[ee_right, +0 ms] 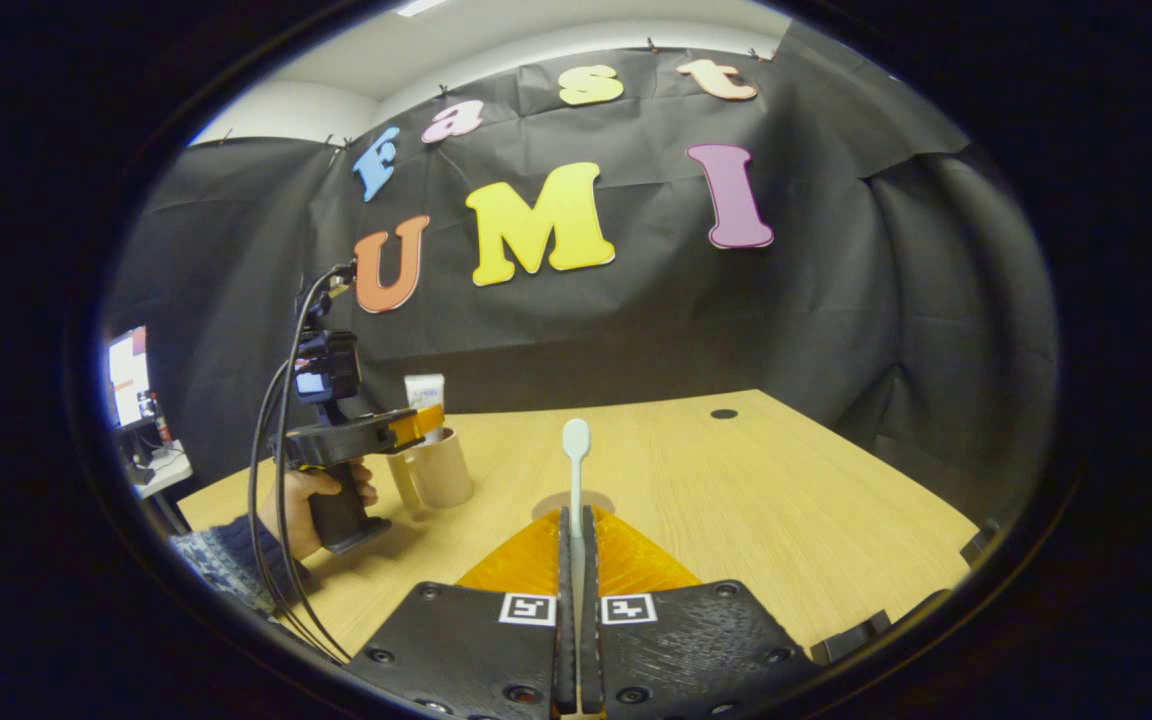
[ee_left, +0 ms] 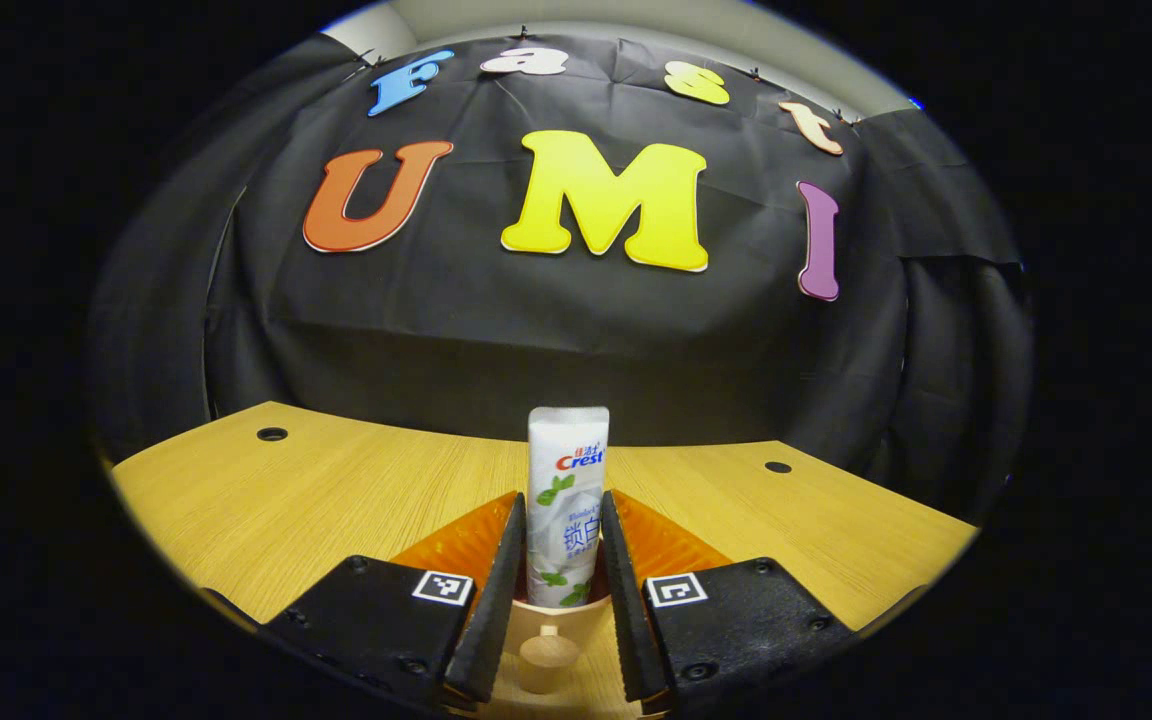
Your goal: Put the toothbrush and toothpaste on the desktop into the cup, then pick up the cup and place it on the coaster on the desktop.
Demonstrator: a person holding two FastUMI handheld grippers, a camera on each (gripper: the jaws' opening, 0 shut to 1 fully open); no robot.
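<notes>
Toothpaste (ee_left: pixel 566 500) upright between left hand-held gripper (ee_left: pixel 558 560) fingers, over cup (ee_left: pixel 561 640).

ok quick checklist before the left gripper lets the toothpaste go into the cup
1. Left gripper shut on the toothpaste: ok, both fingers press on the tube.
2. Tube upright: ok.
3. Tube over the cup: ok, the right gripper view shows the tube standing in the cup's mouth.
4. Tube bottomed out in the cup: cannot tell, its lower end is hidden.
5. Right gripper holding the toothbrush: ok, clamped with its head pointing forward.
6. Coaster free for the cup: ok, a round patch on the desktop past the right fingers.
</notes>
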